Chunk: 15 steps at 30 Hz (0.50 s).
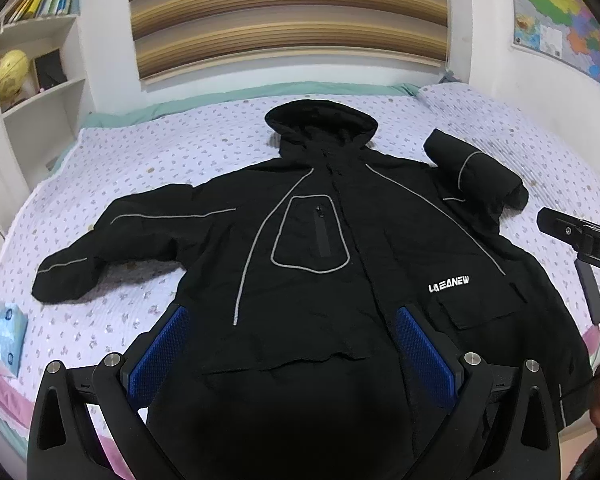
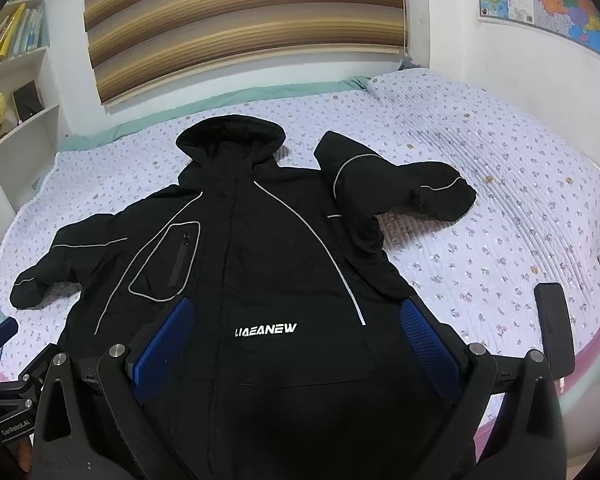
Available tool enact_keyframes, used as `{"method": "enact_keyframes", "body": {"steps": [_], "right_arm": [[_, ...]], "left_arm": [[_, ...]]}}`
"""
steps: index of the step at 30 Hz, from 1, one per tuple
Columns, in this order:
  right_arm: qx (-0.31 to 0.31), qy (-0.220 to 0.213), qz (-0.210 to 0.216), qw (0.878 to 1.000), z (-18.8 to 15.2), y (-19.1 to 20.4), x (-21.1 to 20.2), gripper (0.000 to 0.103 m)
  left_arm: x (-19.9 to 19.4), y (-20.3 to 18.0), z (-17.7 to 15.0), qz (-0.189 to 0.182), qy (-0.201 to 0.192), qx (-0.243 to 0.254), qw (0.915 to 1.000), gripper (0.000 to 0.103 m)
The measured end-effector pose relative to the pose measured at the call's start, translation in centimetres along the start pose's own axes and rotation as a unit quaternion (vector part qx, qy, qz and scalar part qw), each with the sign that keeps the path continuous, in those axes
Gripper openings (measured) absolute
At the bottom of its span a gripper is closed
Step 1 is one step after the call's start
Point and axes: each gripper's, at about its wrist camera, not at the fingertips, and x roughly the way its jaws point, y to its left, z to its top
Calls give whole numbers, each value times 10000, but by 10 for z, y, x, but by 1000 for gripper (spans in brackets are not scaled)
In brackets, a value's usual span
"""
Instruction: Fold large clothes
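A large black hooded jacket (image 1: 308,216) with grey piping and a white logo lies face up on the bed, hood toward the far wall. It also shows in the right wrist view (image 2: 252,264). Its left sleeve (image 1: 112,252) stretches out flat. Its right sleeve (image 2: 388,184) is bent back on itself. My left gripper (image 1: 292,320) is open, above the jacket's lower front, with nothing between its blue pads. My right gripper (image 2: 296,316) is open too, above the logo area near the hem.
The bed has a white flowered quilt (image 2: 500,208) with a pink edge. A dark phone (image 2: 554,328) lies near the right edge. A blue packet (image 1: 4,336) lies at the left edge. A white bookshelf (image 1: 40,64) stands left; a map (image 1: 564,12) hangs right.
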Motion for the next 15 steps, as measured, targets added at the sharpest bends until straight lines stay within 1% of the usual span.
{"method": "enact_keyframes", "body": {"steps": [10, 15], "right_arm": [[58, 21, 19, 10000, 0, -4, 1, 103], [62, -15, -24, 10000, 1, -10, -1, 103]], "left_arm": [[1, -3, 1, -45, 43, 17, 10000, 102], [-5, -10, 19, -125, -113, 126, 9998, 102]]}}
